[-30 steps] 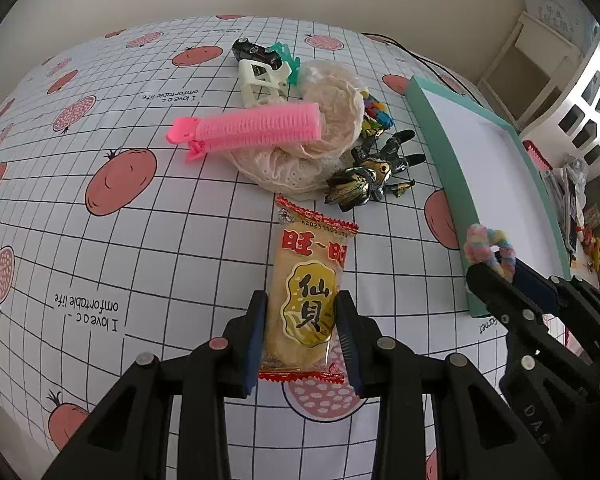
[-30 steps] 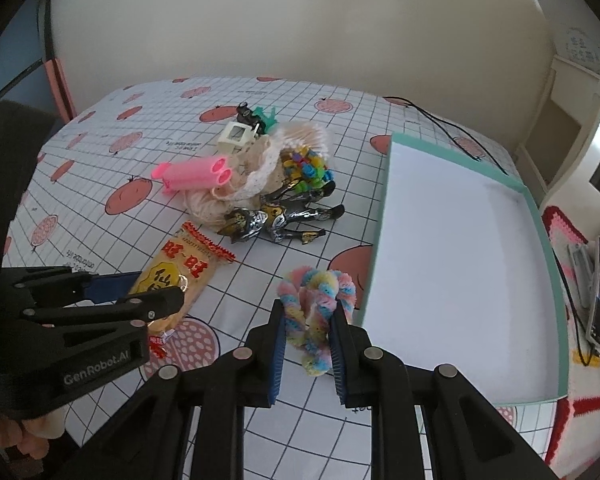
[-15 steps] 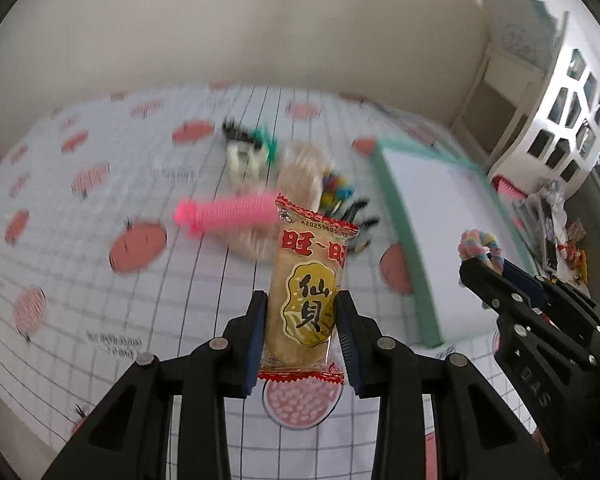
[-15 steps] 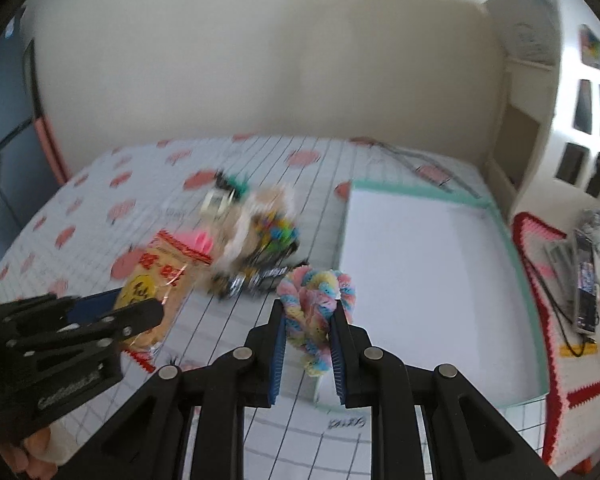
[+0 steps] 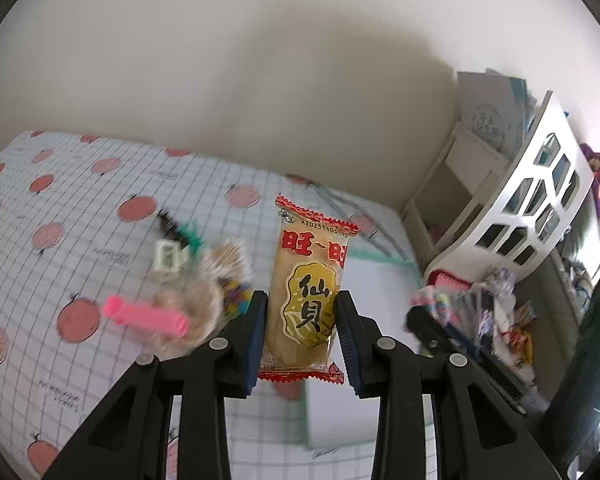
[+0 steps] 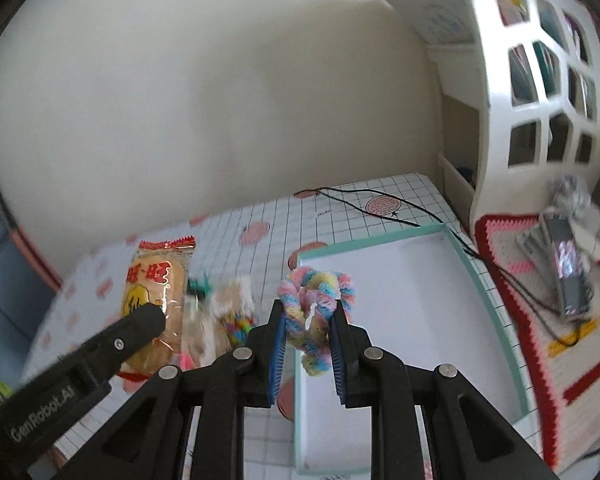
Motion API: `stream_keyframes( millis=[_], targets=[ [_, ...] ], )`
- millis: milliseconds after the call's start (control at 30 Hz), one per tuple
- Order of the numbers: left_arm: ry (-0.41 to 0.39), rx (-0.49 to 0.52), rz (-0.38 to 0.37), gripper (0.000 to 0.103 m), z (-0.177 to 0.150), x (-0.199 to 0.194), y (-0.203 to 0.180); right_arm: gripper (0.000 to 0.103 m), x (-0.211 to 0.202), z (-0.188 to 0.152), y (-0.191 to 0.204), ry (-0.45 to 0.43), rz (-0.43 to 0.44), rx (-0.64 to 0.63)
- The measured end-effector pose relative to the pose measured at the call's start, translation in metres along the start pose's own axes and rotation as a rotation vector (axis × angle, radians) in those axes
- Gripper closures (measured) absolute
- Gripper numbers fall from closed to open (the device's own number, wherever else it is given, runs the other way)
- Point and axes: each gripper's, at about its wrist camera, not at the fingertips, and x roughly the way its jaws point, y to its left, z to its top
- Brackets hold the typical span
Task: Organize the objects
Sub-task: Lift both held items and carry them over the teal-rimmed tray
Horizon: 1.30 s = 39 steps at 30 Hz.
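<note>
Left gripper (image 5: 302,334): 2 fingers clamped on a yellow rice-cracker packet (image 5: 308,292), held upright, red crimped ends top and bottom, raised clear of the worktop (image 5: 80,216).

Right gripper (image 6: 308,340): fingers closed on a pastel twisted chenille ring (image 6: 318,312), held above the near edge of a shallow white tray with a teal rim (image 6: 464,248).

Worktop: white grid cloth printed with red fruit.

Loose pile, left of the tray, blurred: pink hair roller (image 5: 146,316), cream lace item (image 5: 204,300), white clip (image 5: 166,256), teal clip (image 5: 190,236); a small multicoloured beaded piece (image 6: 238,328), possibly a bracelet.

Black cable (image 6: 380,208): lies across the far end of the worktop, behind the tray.

White lattice shelf unit (image 6: 540,80): right of the worktop.
</note>
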Motion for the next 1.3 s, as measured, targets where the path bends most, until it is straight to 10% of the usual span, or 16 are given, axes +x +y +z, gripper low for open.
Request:
stream_keyframes(
  millis=[267, 1300],
  targets=[
    [-0.034, 0.037, -0.024, 0.067, 0.025, 0.026, -0.024, 0.081, 0.033, 0.014, -0.056, 0.03, -0.043, 0.14],
    [0.16, -0.003, -0.13, 0.067, 0.024, 0.182, -0.048, 0.081, 0.146, 0.045, -0.109, 0.138, -0.138, 0.022]
  ],
)
